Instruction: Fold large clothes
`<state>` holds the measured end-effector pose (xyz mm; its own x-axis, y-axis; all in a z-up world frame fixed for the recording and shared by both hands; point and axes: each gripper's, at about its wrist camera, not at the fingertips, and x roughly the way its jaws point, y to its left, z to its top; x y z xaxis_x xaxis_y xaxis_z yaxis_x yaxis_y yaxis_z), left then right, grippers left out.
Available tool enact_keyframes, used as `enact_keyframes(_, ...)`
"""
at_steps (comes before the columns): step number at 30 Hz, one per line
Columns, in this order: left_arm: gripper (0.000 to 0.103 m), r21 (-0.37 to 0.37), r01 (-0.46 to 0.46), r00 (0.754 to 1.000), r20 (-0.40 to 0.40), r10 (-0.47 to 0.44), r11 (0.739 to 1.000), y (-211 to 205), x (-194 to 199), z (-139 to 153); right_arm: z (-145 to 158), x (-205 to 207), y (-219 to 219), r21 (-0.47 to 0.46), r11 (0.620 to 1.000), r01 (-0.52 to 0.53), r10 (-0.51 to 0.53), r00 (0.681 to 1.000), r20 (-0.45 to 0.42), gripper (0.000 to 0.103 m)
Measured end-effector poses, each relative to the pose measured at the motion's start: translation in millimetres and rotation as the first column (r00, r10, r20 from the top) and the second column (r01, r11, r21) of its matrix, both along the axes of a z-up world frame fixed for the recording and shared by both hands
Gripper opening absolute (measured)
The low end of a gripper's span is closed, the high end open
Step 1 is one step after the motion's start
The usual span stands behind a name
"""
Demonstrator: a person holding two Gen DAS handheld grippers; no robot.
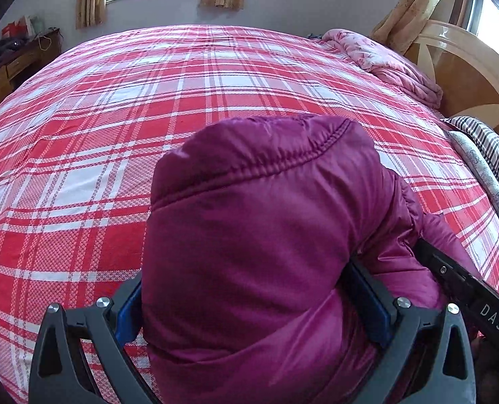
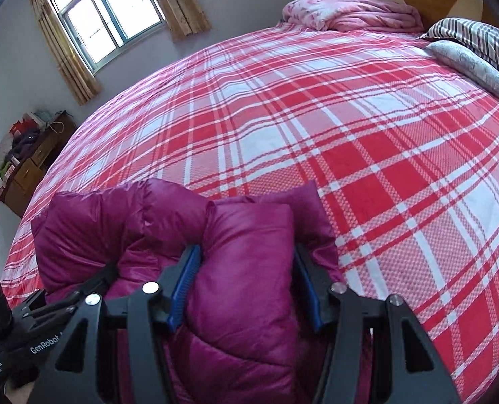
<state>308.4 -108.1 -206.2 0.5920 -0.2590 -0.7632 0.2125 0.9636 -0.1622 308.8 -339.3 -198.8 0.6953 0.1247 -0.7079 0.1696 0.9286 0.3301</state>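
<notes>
While both grippers are clamping the padded jacket (image 1: 249,235), keep tension even; left gripper (image 1: 249,303) and right gripper (image 2: 246,289) are each pinching thick folds. Judged best: lower both together onto the bed (image 1: 114,118), keeping edges aligned.

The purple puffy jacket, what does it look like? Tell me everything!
The puffer jacket is magenta-purple, shiny and padded, with stitched seams. It is bunched into thick folds. The left gripper and the right gripper each squeeze a fat fold between blue-padded fingers. It sits at the near side of the red plaid bedsheet.
</notes>
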Motion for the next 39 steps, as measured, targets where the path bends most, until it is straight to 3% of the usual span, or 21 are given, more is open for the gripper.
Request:
enact_keyframes(18,0.102,0.027,0.018,1.0,-0.016,-0.017,0.999,-4.1,4.4,-3.3,-4.9,4.9,-3.2,0.011,1.0,-0.008,0.008,1.0,-0.023,0.058)
enact_keyframes(20,0.102,0.0,0.044,0.998,-0.048,-0.043,0.999,3.3,2.4,2.4,-1.5,1.5,-10.4,0.072,0.997,-0.034,0.036,0.999,-0.018,0.06)
enact_keyframes(22,0.102,-0.062,0.04,0.998,-0.044,-0.043,0.997,20.0,-11.2,15.0,6.8,-16.8,-26.5,0.182,0.983,-0.035,0.033,0.999,0.015,0.065)
enact_keyframes(23,0.102,-0.094,0.042,0.999,-0.022,-0.044,0.995,30.2,-21.6,22.6,11.9,-30.6,-37.6,0.223,0.975,-0.015,0.006,0.999,0.045,0.077)
enact_keyframes(25,0.102,-0.14,0.043,0.999,0.009,-0.043,0.989,50.0,-43.8,33.9,20.9,-53.2,-52.2,0.222,0.975,0.024,-0.042,0.996,0.079,0.086)
enact_keyframes(27,0.102,-0.192,0.042,0.999,0.01,-0.041,0.981,63.2,-60.1,34.9,20.5,-62.4,-56.0,0.207,0.978,-0.008,-0.008,0.997,0.072,0.086)
enact_keyframes(31,0.102,-0.279,0.059,0.994,-0.071,-0.082,0.959,65.5,-74.8,13.9,3.2,-62.4,-57.3,0.229,0.972,-0.048,0.048,0.999,0.005,0.085)
enact_keyframes(34,0.102,-0.316,0.066,0.995,-0.047,-0.085,0.946,60.7,-84.7,5.7,-4.4,-64.8,-53.7,0.244,0.966,-0.085,0.086,0.996,0.004,0.083)
enact_keyframes(36,0.102,-0.332,0.093,0.994,-0.025,-0.108,0.939,55.9,-85.8,5.0,-8.0,-65.5,-48.2,0.273,0.952,-0.137,0.142,0.99,0.003,0.072)
enact_keyframes(37,0.102,-0.337,0.107,0.992,-0.02,-0.121,0.935,53.3,-85.5,4.7,-11.0,-65.9,-46.4,0.306,0.937,-0.169,0.176,0.984,0.005,0.062)
enact_keyframes(39,0.102,-0.332,0.125,0.991,0.0,-0.133,0.935,48.8,-85.5,4.6,-15.6,-67.9,-39.3,0.308,0.932,-0.193,0.199,0.98,0.014,0.058)
